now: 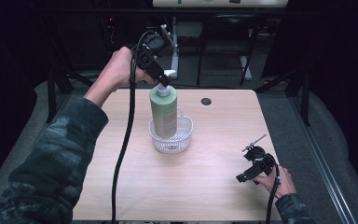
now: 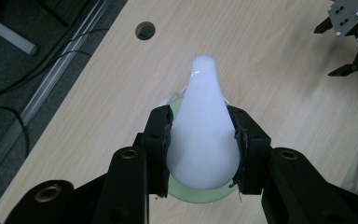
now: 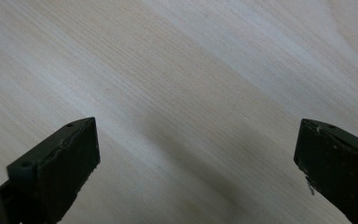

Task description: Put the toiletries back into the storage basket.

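High view: a pale green pump bottle point(image 1: 164, 112) stands upright with its base inside a small white mesh basket point(image 1: 182, 135), which sits on the light wooden table point(image 1: 205, 186) a little left of the middle and toward the far half. The bottle rises well above the basket's rim and leans slightly against its far-left side. The left gripper point(image 1: 164, 78) comes down from the far left, held in the person's left hand point(image 1: 119, 70), and its jaws are clamped on the white pump head point(image 1: 167, 74) at the top of the bottle. A black cable point(image 1: 126, 140) trails from it back across the table's left side to the near edge, beside the camouflage sleeve point(image 1: 51, 163).

In the left gripper view the two black jaws press on either flank of the white pump head point(image 2: 204, 135), whose nozzle tapers away from the camera; the green shoulder of the bottle point(image 2: 191, 191) shows as a ring just beneath it. A round cable hole point(image 2: 145, 30) lies in the table farther off.

The right gripper point(image 1: 251, 163) rests near the table's near-right corner in the person's right hand point(image 1: 279, 182), well apart from the bottle and basket. In the right gripper view its jaws stand wide apart with nothing between them, bare wood grain point(image 3: 191, 93) below
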Motion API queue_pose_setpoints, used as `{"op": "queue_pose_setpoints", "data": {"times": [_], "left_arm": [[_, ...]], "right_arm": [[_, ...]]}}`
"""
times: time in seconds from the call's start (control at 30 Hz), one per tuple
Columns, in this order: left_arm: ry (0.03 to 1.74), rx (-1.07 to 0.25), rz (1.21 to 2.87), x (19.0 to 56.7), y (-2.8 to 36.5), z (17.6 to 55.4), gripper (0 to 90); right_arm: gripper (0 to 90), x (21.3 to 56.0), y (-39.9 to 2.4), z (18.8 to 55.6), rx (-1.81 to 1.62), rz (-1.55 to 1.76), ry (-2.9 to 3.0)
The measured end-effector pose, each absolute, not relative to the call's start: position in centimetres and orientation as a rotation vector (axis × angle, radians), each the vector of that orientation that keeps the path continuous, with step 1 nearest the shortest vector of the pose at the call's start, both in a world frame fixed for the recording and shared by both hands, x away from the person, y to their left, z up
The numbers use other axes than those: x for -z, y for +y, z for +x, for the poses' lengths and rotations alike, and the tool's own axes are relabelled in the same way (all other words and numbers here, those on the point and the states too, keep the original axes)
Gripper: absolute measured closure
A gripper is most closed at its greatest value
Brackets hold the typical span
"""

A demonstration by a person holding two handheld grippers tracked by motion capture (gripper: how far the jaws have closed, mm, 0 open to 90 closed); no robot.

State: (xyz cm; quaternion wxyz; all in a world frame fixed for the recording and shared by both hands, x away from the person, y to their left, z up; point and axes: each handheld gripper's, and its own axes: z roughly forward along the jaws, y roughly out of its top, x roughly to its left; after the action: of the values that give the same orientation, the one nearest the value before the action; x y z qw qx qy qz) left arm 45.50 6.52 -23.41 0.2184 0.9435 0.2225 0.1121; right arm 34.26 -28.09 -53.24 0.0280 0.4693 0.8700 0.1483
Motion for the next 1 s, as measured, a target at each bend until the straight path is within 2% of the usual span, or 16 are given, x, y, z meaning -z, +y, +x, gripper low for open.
{"op": "queue_pose_setpoints", "data": {"times": [1.0], "left_arm": [[0.650,-0.293,2.606,27.0,6.0,46.5,63.2]], "right_arm": [[0.0,53.1,-28.1,34.2,-0.452,1.438,2.683]]}}
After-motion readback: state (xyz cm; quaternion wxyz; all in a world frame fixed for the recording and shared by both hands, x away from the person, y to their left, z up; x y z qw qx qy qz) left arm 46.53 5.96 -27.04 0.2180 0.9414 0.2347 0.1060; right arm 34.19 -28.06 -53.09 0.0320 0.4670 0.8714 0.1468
